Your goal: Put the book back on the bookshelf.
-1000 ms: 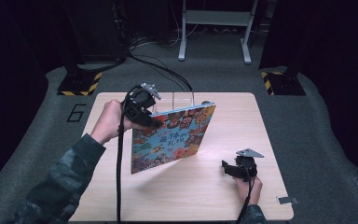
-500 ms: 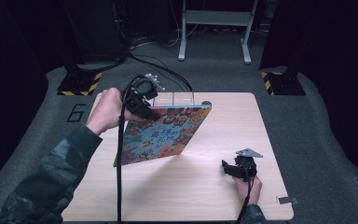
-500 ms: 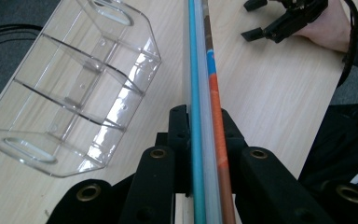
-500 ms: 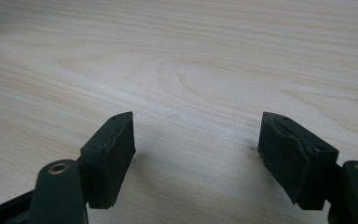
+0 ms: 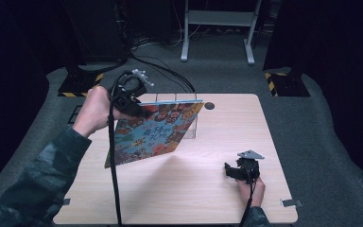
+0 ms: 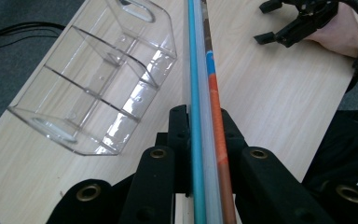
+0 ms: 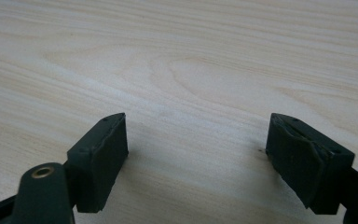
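The picture book [image 5: 153, 132] hangs in the air above the left half of the tabletop [image 5: 203, 189], and we see it tilted, its colourful cover facing the person, its upper edge level and its lower left corner dipping toward the wood without touching it. Our left gripper [image 5: 131, 100] has it by the upper left corner: in the left gripper view the 2 black jaws are clamped tight on the book [image 6: 205, 93], whose teal spine, white page edges and orange-brown cover run straight up between them. Just behind the book stands a clear plastic organizer [image 5: 189, 118]; from the left gripper view we see it [image 6: 93, 84] to the left of the book's edge, with 3 compartments and a handle cut-out at its far end, and apart from the book.

Our right gripper [image 5: 236, 170] rests low near the front right of the tabletop, well apart from the book, the hand behind it. In the right gripper view its 2 jaws [image 7: 196, 154] stand wide apart with bare wood [image 7: 191, 60] between them; they have just been opening and hold nothing.
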`<state>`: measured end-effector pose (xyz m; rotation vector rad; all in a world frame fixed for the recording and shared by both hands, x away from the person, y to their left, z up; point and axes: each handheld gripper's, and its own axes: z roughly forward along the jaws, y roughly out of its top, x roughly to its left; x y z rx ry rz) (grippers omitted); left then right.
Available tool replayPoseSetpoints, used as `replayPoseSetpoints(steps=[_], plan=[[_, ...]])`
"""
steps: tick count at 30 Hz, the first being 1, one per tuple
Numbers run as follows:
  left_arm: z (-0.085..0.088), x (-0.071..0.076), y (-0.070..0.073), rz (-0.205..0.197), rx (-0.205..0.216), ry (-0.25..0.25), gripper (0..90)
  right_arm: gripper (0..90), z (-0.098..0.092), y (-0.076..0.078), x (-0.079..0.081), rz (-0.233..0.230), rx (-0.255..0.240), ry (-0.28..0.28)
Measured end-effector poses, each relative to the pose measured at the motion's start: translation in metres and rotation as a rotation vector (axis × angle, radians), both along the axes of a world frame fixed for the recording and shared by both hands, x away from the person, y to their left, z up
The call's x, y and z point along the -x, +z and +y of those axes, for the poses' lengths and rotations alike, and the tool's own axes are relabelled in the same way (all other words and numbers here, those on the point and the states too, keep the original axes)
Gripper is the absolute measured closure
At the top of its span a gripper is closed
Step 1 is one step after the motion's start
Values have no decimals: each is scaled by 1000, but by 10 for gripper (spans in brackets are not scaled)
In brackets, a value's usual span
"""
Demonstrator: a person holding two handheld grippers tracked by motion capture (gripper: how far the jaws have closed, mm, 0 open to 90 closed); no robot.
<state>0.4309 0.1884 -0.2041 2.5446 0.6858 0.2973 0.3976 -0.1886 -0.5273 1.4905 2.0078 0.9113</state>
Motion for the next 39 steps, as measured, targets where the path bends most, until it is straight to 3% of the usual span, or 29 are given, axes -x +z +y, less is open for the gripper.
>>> replayPoseSetpoints(steps=[9, 16, 30, 39], plan=[[17, 0, 8, -8, 18, 43, 806, 201, 0, 0, 0, 0, 4, -12], [30, -1, 11, -16, 14, 83, 806, 96, 0, -1, -2, 4, 27, -47], [56, -12, 14, -10, 4, 161, 806, 109, 0, -1, -3, 6, 19, -42], [74, -19, 18, -10, 21, 225, 806, 120, 0, -1, -3, 3, 19, -40]])
